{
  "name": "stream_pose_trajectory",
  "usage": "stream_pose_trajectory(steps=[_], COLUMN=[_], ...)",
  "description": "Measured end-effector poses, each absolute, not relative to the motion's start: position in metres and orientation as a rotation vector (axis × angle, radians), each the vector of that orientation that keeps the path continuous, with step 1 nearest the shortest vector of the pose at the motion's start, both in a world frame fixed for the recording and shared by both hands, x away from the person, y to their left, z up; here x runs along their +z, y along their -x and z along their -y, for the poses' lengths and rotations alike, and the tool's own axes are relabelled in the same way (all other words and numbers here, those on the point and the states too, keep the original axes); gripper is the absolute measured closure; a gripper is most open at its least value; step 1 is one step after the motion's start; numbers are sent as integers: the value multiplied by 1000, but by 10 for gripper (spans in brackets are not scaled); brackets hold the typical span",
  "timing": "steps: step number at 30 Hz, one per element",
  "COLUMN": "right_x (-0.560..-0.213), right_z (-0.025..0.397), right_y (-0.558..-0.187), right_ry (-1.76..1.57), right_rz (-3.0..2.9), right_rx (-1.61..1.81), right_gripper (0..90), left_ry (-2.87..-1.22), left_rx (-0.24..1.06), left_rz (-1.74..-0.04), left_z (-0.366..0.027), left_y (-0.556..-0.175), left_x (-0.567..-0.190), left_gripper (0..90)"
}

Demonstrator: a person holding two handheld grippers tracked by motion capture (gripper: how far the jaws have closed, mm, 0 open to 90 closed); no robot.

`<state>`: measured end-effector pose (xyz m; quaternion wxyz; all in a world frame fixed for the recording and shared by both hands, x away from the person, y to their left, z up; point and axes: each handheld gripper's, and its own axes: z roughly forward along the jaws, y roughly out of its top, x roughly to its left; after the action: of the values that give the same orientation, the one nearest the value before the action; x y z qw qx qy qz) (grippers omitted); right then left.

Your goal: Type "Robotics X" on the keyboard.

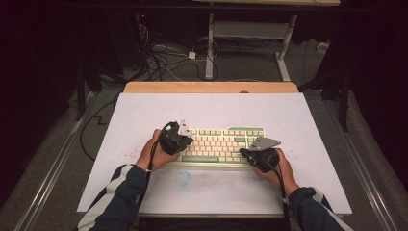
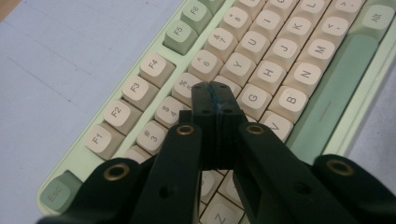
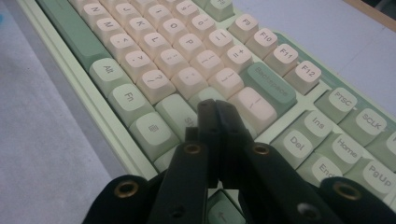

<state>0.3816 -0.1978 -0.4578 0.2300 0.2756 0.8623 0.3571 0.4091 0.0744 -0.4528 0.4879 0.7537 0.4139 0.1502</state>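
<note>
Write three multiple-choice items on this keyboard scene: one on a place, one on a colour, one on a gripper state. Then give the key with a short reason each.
1. Where is the left gripper over the keyboard?
A. Over its left half, near the R and F keys
B. Over the arrow keys
C. Off the keyboard, on the white mat

2. What colour is the Backspace key?
A. Cream
B. Green
C. Black

3. How do the jaws of the right gripper stand?
A. Wide open
B. Shut on a loose keycap
C. Shut, holding nothing

Key: 1 A, the left gripper view shows its tips beside G and 5; 2 B, it is green among cream keys; 3 C, the right gripper view shows the jaws pressed together with nothing between them.
</note>
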Motion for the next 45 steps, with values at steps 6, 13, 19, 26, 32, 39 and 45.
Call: stream_pose_trajectory(steps=[6,13,19,26,32,39,45], right_x=[-458,-458,-458,-448,-439,-435,-431], right_z=[198,198,197,206,209,211,214], right_y=[-381,-382,-381,-381,-375,-371,-371], right_ry=[-758,-756,-753,-771,-745,-746,-747], right_rz=[-2372,-2374,-2373,-2371,-2351,-2340,-2325], right_rx=[981,981,976,1035,1053,1074,1090], right_gripper=[900,900,900,900,900,900,900], left_ry=[-1843,-1840,-1865,-1820,-1747,-1692,-1641], left_rx=[374,378,384,415,433,458,495], left_rz=[-1009,-1016,-1013,-995,-974,-961,-925], left_z=[-70,-70,-67,-69,-77,-88,-101], left_y=[-414,-416,-415,-414,-411,-401,-388], left_x=[-456,-458,-463,-458,-447,-442,-445], left_gripper=[873,873,873,873,822,608,338])
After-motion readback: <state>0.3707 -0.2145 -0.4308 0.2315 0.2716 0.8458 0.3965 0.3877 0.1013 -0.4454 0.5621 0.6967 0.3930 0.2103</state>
